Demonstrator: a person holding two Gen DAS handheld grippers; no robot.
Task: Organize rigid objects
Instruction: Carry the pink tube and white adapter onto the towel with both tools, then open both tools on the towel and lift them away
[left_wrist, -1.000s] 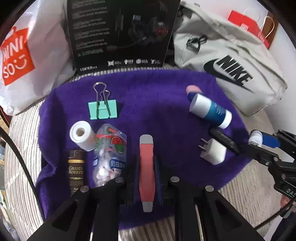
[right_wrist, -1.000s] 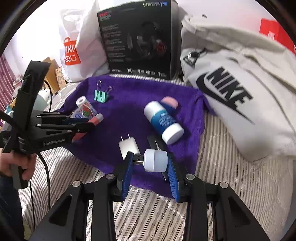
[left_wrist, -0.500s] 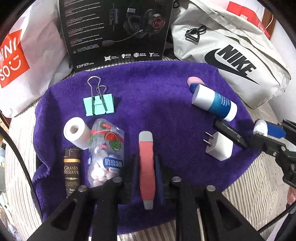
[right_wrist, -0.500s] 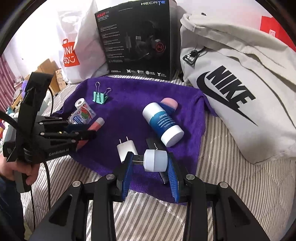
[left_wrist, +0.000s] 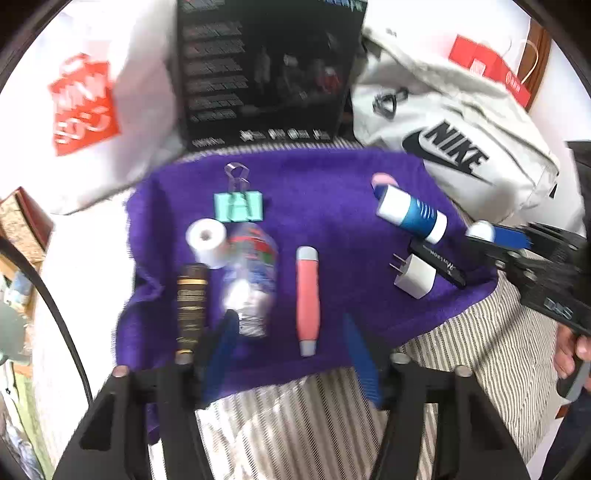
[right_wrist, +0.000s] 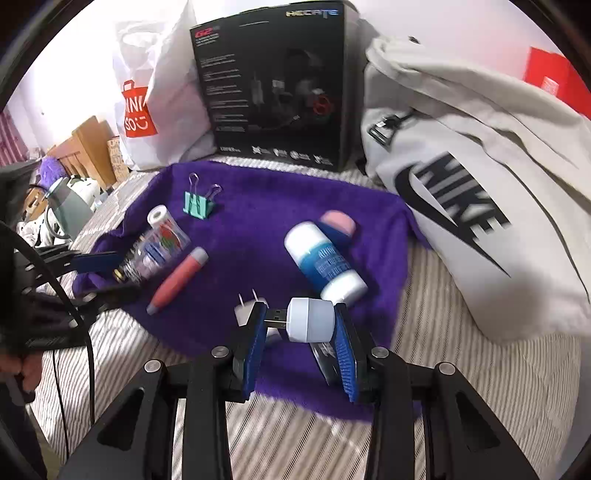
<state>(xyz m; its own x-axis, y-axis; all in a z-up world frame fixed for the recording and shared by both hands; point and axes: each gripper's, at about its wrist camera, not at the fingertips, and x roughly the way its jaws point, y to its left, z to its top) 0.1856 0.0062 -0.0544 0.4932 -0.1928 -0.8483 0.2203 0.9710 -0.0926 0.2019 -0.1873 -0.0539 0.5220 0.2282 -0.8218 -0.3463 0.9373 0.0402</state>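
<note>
A pink stick with grey ends (left_wrist: 307, 299) (right_wrist: 177, 280) lies free on the purple towel (left_wrist: 325, 184). My left gripper (left_wrist: 291, 350) stands open just behind it, one blue finger on each side of its near end. To its left lie a clear candy bottle (left_wrist: 253, 280), a brown tube (left_wrist: 190, 306) and a white roll (left_wrist: 207, 240). My right gripper (right_wrist: 301, 332) is shut on a white USB gadget (right_wrist: 310, 319), held above the towel's near right edge, over a white charger plug (left_wrist: 415, 275) and a black bar (left_wrist: 441, 262).
A teal binder clip (left_wrist: 238, 206), a blue-and-white bottle (left_wrist: 412, 214) and a pink-capped item (left_wrist: 384, 181) also lie on the towel. Behind stand a black headset box (right_wrist: 273, 85), a white shopping bag (left_wrist: 85, 107) and a grey Nike bag (right_wrist: 461, 184). Striped bedding (right_wrist: 461, 387) surrounds the towel.
My left gripper has opened, let go of the pink stick and drawn back toward the towel's near edge. The right gripper still holds the USB gadget in about the same place.
</note>
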